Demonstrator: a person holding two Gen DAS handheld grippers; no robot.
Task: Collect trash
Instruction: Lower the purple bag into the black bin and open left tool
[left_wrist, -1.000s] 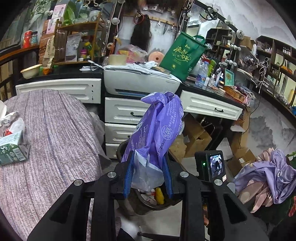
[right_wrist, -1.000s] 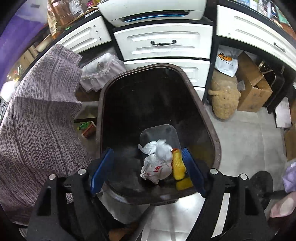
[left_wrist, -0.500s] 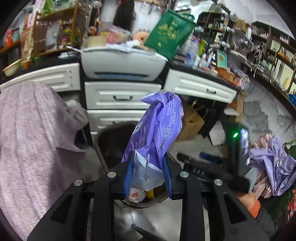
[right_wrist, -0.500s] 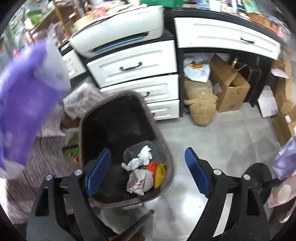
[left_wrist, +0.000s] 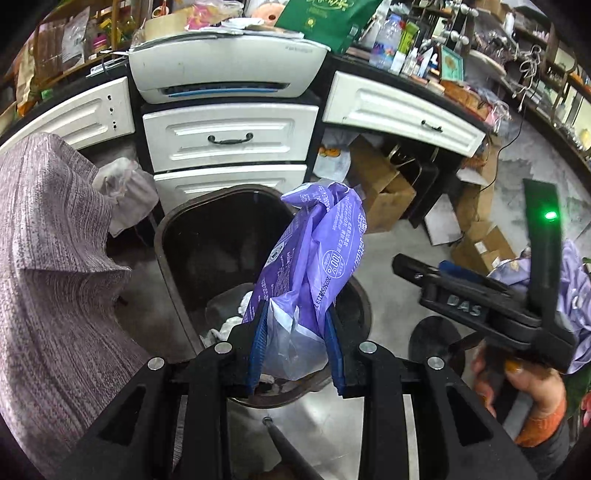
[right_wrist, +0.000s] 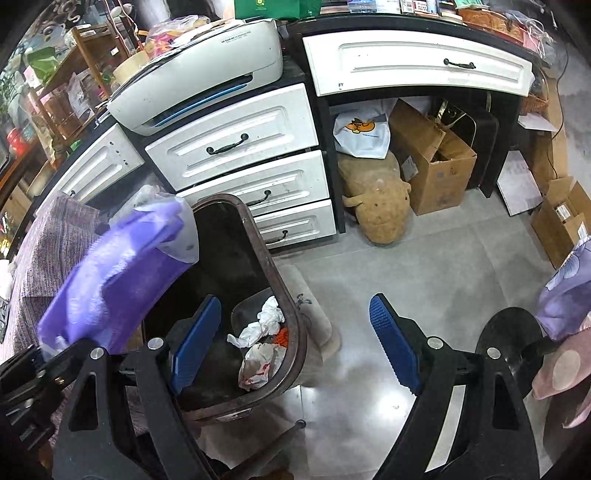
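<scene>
My left gripper (left_wrist: 295, 347) is shut on a crumpled purple plastic bag (left_wrist: 314, 266) and holds it above the dark brown trash bin (left_wrist: 177, 236). The bag also shows blurred at the left of the right wrist view (right_wrist: 118, 273). The bin (right_wrist: 288, 314) stands on the floor and holds crumpled white paper (right_wrist: 258, 354) and an orange scrap. My right gripper (right_wrist: 295, 347) is open and empty, to the right of the bin's near rim, over the floor. It appears in the left wrist view (left_wrist: 480, 306), held by a hand.
White drawers (right_wrist: 236, 147) and a printer (left_wrist: 225, 70) stand just behind the bin. A table with a purple-grey cloth (left_wrist: 48, 277) is to the left. Cardboard boxes (right_wrist: 432, 162) and a plush toy (right_wrist: 380, 206) lie under the desk. Grey tile floor (right_wrist: 424, 266) lies to the right.
My left gripper has swung with the bag from beside the table to above the bin. My right gripper has pulled back and to the right, away from over the bin.
</scene>
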